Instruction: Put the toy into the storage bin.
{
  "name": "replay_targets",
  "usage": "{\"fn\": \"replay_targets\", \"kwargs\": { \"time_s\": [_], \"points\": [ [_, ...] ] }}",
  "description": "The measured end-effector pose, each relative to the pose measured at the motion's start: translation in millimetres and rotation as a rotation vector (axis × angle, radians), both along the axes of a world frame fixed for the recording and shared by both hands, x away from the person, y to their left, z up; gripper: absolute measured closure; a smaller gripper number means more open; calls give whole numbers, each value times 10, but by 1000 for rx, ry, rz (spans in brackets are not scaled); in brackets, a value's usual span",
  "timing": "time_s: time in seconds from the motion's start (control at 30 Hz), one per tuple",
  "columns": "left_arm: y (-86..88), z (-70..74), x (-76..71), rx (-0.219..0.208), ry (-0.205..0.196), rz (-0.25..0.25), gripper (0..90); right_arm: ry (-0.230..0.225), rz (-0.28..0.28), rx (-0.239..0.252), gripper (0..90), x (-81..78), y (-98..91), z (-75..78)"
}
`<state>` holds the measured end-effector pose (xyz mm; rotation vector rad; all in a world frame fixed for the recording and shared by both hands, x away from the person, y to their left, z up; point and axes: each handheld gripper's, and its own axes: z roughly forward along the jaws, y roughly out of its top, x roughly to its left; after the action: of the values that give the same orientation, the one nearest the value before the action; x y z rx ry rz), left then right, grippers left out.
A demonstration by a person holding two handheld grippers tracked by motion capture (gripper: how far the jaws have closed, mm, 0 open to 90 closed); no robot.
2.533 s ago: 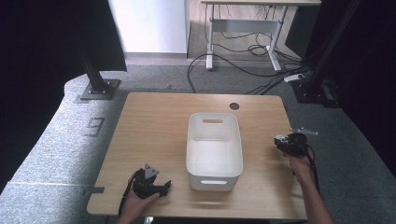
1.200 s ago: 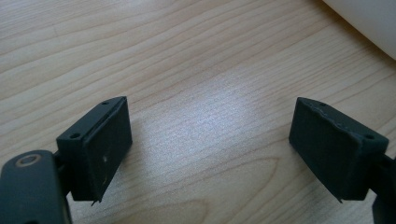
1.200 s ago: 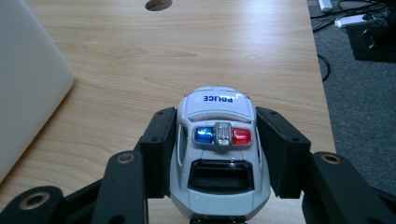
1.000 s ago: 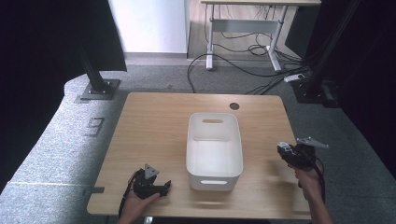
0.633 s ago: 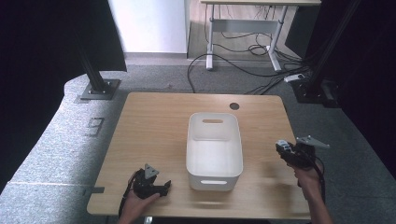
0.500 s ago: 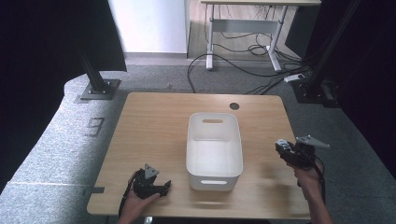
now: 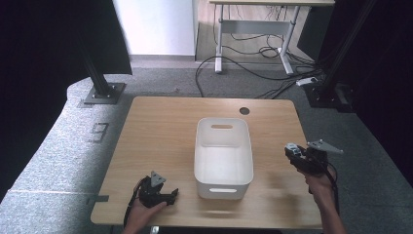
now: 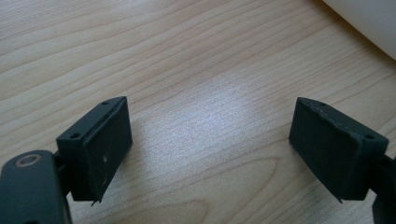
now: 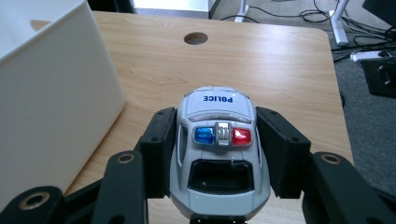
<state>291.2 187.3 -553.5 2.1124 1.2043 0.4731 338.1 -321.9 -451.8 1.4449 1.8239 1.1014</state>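
Observation:
A white toy police car with a blue and red light bar sits between the jaws of my right gripper, which is shut on its sides. In the high view the right gripper hangs above the table's right edge, to the right of a white bin, with the car a small pale shape at its tip. Low over the front left of the table, my left gripper points toward the bin. Its jaws stand wide apart in the left gripper view, with bare wood between them.
The wooden table has a round cable hole at the back right. The bin's wall stands close on the left of my right gripper. Cables and a desk frame lie on the floor beyond the table.
My right gripper has risen a little with the car and drifted slightly over the right edge. The left gripper has stayed put.

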Motion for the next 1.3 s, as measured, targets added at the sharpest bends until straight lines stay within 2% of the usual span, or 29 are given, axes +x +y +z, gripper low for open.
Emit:
{"fn": "replay_targets", "kwargs": {
  "time_s": [0.3, 0.7, 0.87, 1.3],
  "points": [
    [0, 0, 0, 0, 0, 0, 130, -3, 10, 3, 502, -7, 48, 18],
    [0, 0, 0, 0, 0, -1, 131, -46, 24, -11, 501, -77, 159, 166],
    [1, 0, 0, 1, 0, -1, 130, -61, 48, 8, 502, -99, 234, 224],
    [1, 0, -7, 1, -1, 0, 132, -82, 73, 9, 501, -48, 422, 326]
  ]
}}
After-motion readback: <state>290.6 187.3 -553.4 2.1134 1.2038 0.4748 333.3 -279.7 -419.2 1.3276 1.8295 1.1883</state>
